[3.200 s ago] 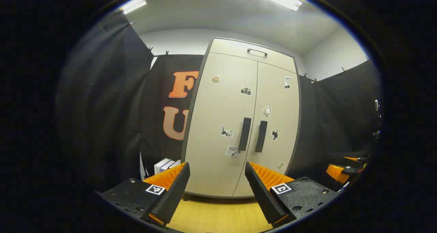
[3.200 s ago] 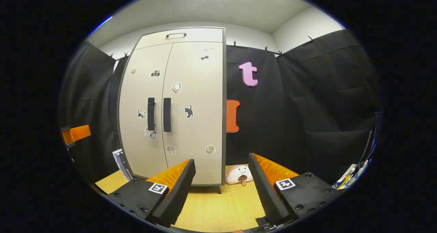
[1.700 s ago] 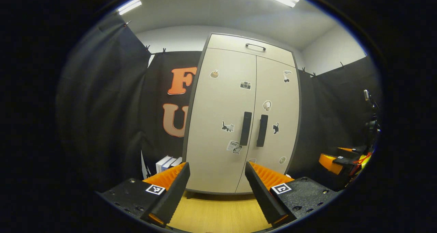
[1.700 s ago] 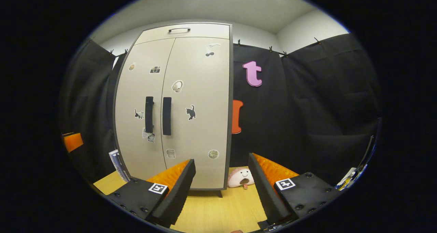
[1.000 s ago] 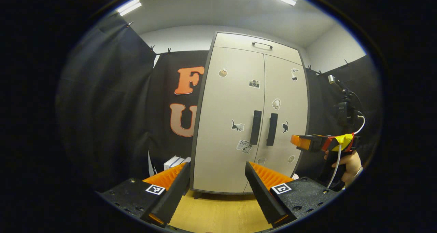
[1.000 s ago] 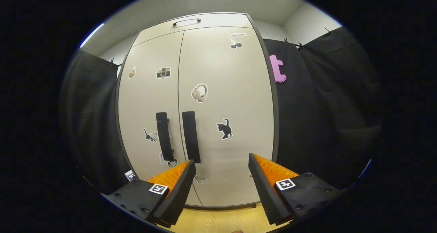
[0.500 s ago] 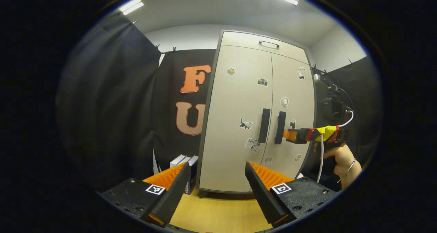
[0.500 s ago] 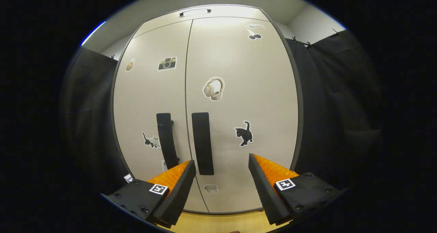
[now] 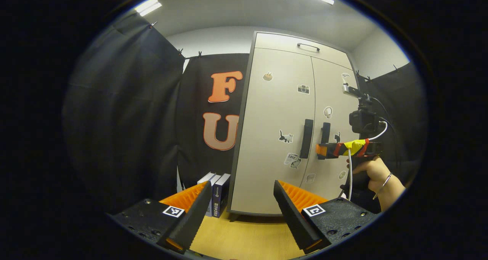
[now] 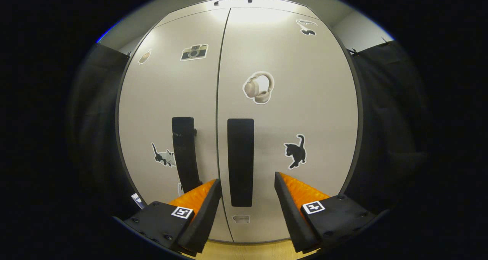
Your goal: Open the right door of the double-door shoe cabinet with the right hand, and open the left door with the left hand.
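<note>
Shoe cabinet (image 9: pixel 282 138) shut, both doors flush, standing on the wood floor (image 9: pixel 244 237).
Right door handle (image 10: pixel 240 161) sits framed between the parted fingers of the right hand-held gripper (image 10: pixel 246 203), no contact visible. Left hand-held gripper (image 9: pixel 242 208) fingers apart, well back from the left door handle (image 9: pixel 306 138). Books (image 9: pixel 215 193) beside the cabinet's left side.

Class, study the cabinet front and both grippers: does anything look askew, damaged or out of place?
Nothing stands out. Both cabinet doors sit shut and flush, the handles hang straight, stickers lie flat, and the right gripper is open before the right handle.
</note>
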The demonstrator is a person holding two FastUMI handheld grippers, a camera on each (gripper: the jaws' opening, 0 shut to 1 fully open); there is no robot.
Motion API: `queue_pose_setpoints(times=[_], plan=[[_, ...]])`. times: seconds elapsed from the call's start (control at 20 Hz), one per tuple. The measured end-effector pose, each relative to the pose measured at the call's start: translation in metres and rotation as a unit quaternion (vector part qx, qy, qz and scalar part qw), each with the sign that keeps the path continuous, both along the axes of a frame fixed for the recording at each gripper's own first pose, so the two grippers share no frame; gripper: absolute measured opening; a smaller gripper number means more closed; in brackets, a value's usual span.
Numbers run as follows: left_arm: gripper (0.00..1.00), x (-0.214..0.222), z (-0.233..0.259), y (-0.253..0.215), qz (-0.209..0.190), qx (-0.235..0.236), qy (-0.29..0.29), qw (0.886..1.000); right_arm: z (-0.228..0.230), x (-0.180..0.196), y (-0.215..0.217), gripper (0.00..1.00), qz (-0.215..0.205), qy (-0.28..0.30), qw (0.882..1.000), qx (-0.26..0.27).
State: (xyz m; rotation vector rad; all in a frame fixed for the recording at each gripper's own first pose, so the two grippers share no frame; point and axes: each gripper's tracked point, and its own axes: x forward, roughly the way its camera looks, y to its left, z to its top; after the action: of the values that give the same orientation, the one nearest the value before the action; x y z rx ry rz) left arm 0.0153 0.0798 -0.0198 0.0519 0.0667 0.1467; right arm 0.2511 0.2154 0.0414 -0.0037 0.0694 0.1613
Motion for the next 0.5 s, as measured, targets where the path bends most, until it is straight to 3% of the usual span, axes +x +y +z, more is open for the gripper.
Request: queue_pose_setpoints(times=[0.1, 0.2, 0.25, 0.35, 0.5], plan=[[0.98, 0.002, -0.001, 0.006, 0.005, 0.004, 0.003, 1.000, -0.004, 0.008, 0.003, 0.80, -0.001, 0.008, 1.000, 0.001], [0.98, 0.004, -0.002, 0.010, 0.008, 0.007, 0.005, 1.000, -0.005, 0.013, 0.007, 0.83, 0.002, 0.009, 1.000, 0.001], [0.98, 0.005, -0.003, 0.011, 0.010, 0.007, 0.006, 1.000, -0.004, 0.015, 0.011, 0.59, 0.006, 0.008, 1.000, 0.004], [0.98, 0.005, -0.004, 0.013, 0.011, 0.008, 0.008, 1.000, -0.006, 0.017, 0.014, 0.59, 0.006, 0.011, 1.000, 0.004], [0.98, 0.001, -0.003, 0.016, 0.016, 0.011, 0.009, 1.000, -0.008, 0.019, 0.012, 0.43, -0.001, 0.010, 1.000, -0.001]])
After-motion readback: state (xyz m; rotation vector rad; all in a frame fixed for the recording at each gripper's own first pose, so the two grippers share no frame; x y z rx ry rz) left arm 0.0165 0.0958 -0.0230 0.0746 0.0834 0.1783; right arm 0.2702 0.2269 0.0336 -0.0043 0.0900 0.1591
